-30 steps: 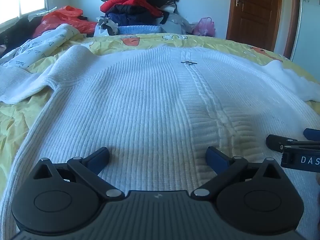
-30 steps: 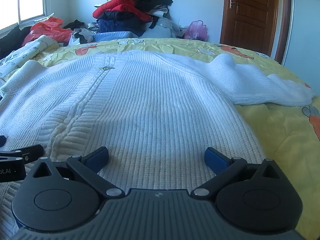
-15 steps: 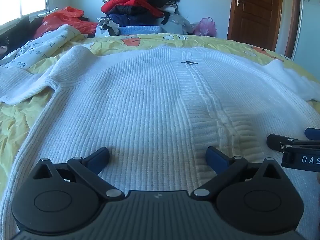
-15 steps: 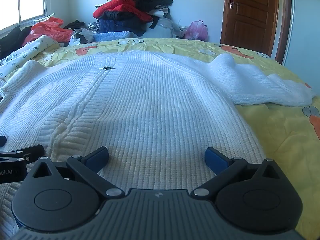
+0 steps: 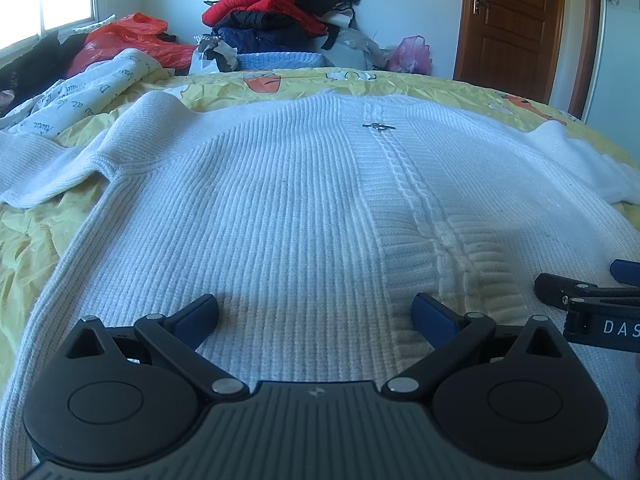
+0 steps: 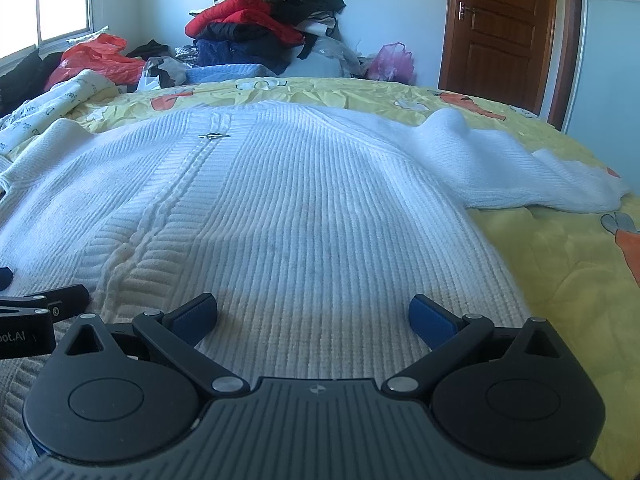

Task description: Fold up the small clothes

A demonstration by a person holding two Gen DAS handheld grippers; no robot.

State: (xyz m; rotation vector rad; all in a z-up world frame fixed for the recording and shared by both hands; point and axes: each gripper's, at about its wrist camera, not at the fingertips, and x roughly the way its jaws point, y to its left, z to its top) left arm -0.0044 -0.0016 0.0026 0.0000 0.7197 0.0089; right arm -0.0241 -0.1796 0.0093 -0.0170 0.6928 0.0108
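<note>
Left wrist: white sweater [image 5: 288, 208] flat on bed [image 5: 32, 232], hem nearest, collar far, lengthwise ahead of wide-open, empty left gripper [image 5: 316, 312] | Right wrist: right gripper [image 6: 312, 312] equally spread, empty, over hem; sleeve [image 6: 520, 168] trailing right.

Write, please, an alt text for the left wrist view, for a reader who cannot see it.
A white knitted sweater lies spread flat on a yellow bedcover, with the open left gripper low over its near hem. The tip of the right gripper shows at the right edge. Behind the bed are a pile of clothes and a wooden door.
</note>
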